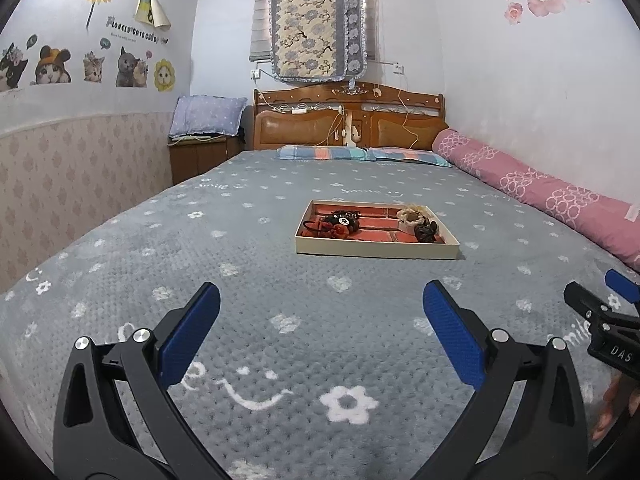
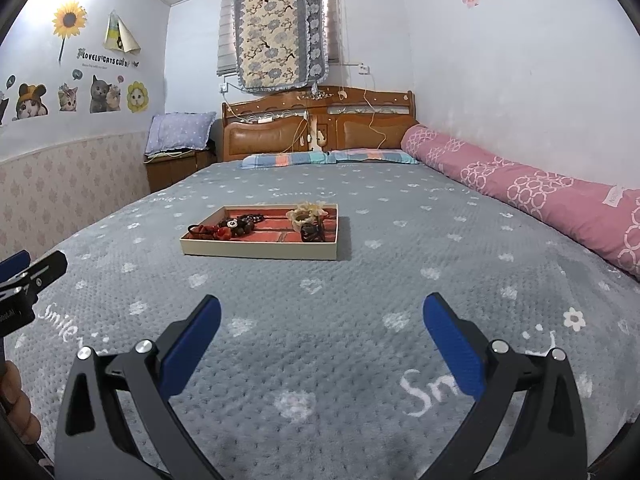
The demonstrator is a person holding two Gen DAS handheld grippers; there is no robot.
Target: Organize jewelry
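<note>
A shallow cream tray with a red lining (image 1: 376,249) (image 2: 260,251) lies in the middle of the bed. Dark and red bead pieces (image 1: 340,224) (image 2: 228,229) sit in its left part. A pale beaded piece (image 1: 414,216) (image 2: 304,215) and a dark brown one (image 1: 426,232) (image 2: 312,233) sit in its right part. My left gripper (image 1: 322,300) is open and empty, well short of the tray. My right gripper (image 2: 322,312) is open and empty, also short of it. Each gripper shows at the edge of the other's view (image 1: 600,312) (image 2: 32,276).
The grey flower-print blanket (image 1: 280,320) (image 2: 400,280) covers the bed. A rolled pink quilt (image 1: 540,188) (image 2: 540,192) lies along the right wall. Striped pillows (image 1: 360,154) and a wooden headboard (image 1: 348,120) are at the far end. A bedside cabinet (image 1: 200,156) stands at far left.
</note>
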